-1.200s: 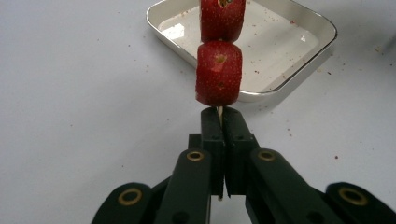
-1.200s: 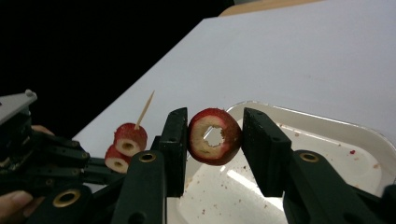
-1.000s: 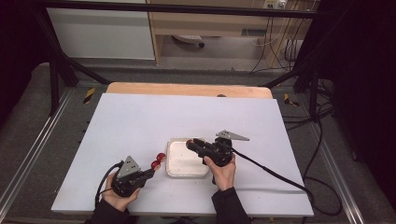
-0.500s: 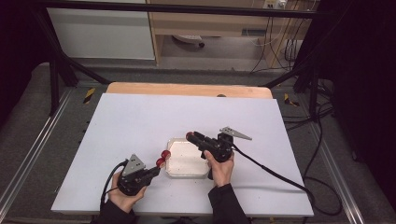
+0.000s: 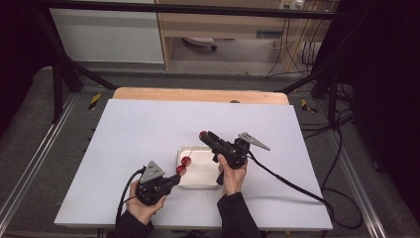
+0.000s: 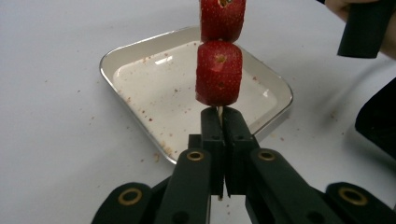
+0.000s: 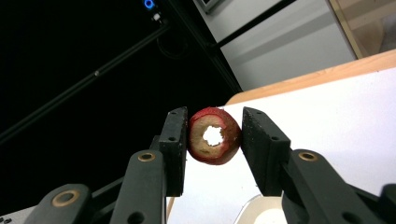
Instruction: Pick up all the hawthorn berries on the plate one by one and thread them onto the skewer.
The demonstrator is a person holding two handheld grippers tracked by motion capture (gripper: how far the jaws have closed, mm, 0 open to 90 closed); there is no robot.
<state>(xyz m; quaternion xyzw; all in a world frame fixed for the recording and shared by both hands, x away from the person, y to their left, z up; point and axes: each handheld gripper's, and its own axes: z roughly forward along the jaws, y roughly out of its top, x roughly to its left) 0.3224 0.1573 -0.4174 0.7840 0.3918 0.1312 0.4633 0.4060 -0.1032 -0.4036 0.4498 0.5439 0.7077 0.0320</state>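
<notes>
the left tongs point(image 6: 219, 123) are clamped tight on a skewer point(image 6: 219, 111) carrying two strawberries point(image 6: 218, 72), just above a white tray point(image 6: 140, 49) on the counter point(image 5: 138, 129). the right tongs point(image 7: 215, 135) pinch a hollowed red fruit ring point(image 7: 214, 136), raised beyond the tray. likely next: thread its hole onto the skewer tip.

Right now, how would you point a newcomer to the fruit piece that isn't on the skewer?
Start at the white table and find the shallow white tray near its front edge. Just above the tray, the right tongs pinch a red fruit piece. Unlike the two red pieces threaded on the skewer, it sits alone and has a hole through its middle.
</notes>
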